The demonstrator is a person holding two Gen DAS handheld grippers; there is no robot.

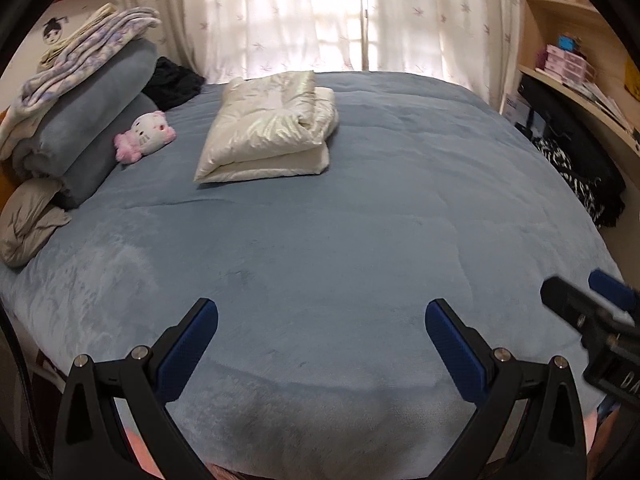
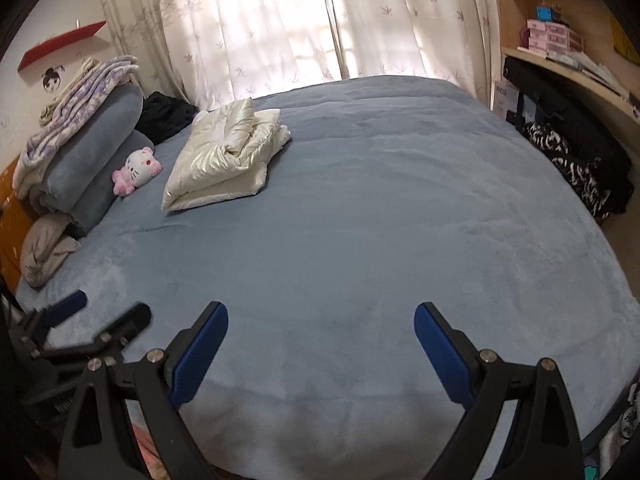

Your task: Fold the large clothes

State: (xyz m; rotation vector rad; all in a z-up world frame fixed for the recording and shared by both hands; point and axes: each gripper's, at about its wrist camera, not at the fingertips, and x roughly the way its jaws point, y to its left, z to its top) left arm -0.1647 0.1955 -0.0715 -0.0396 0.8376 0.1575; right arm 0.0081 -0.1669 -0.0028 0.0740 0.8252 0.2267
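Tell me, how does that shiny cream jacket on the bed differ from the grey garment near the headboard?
The cream jacket is neatly folded into a flat stack, while the grey garment lies crumpled in a heap. The cream jacket is glossy; the grey garment looks matte. The cream jacket sits out towards the bed's middle, the grey garment beside the blue pillows. Both rest on the blue bedcover.

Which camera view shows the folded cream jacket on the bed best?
The left wrist view shows the cream jacket best: it lies nearer the middle of the picture and looks larger, with its folded layers clear. The right wrist view shows the same jacket further to the left, smaller and at more of an angle, beside the cat plush toy.
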